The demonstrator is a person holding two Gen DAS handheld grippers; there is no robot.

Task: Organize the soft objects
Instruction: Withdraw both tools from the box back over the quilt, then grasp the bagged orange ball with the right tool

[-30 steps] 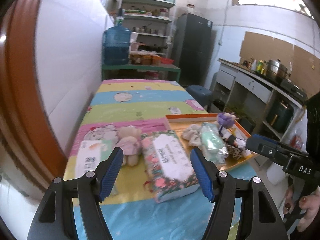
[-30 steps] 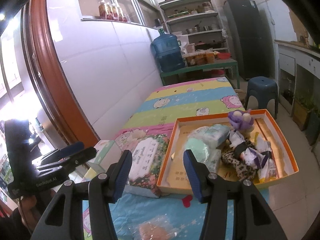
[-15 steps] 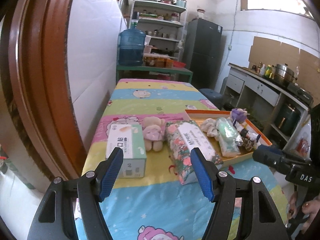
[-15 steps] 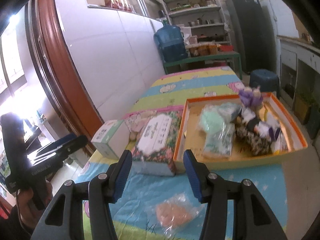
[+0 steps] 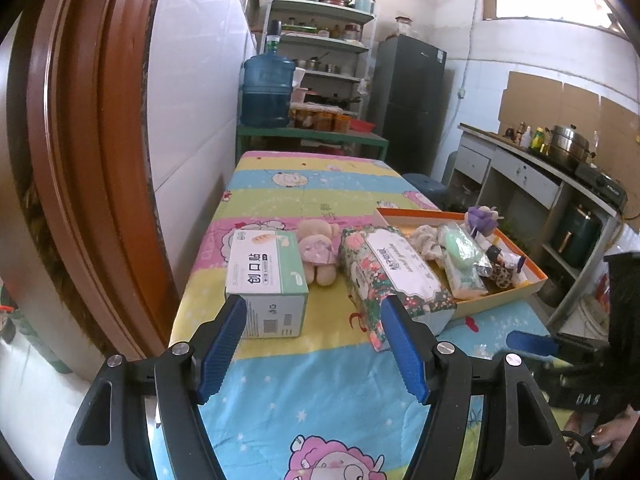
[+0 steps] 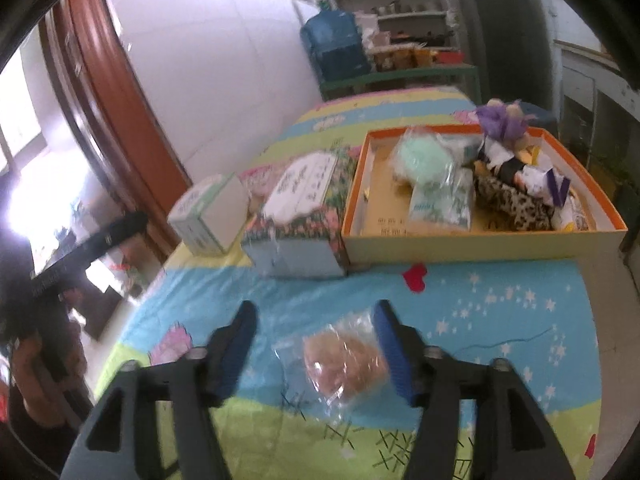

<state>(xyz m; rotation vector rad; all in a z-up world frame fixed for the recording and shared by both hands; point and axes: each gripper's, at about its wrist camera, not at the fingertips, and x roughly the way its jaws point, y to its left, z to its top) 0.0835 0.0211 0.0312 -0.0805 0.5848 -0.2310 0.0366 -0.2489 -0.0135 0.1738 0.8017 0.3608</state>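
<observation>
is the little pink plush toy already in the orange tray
No, the pink plush toy sits on the tablecloth between the green-and-white box and the floral tissue pack, outside the orange tray.

Clear crinkled plastic bag of tan fluffy material (image 6: pixel 345 360), flat on the blue band of the cartoon-print surface (image 6: pixel 500 300), near edge; shallow orange-rimmed cardboard tray (image 6: pixel 460 240) behind it, holding a mint-green soft item in clear wrap (image 6: pixel 424 158), a leopard-print fabric piece (image 6: pixel 512 204) and a purple-haired doll (image 6: pixel 506 120); floral tissue pack (image 5: pixel 394 272) touching the tray's left wall; pink plush toy (image 5: pixel 318 250) between pack and white-and-green carton (image 5: pixel 266 280).
</observation>
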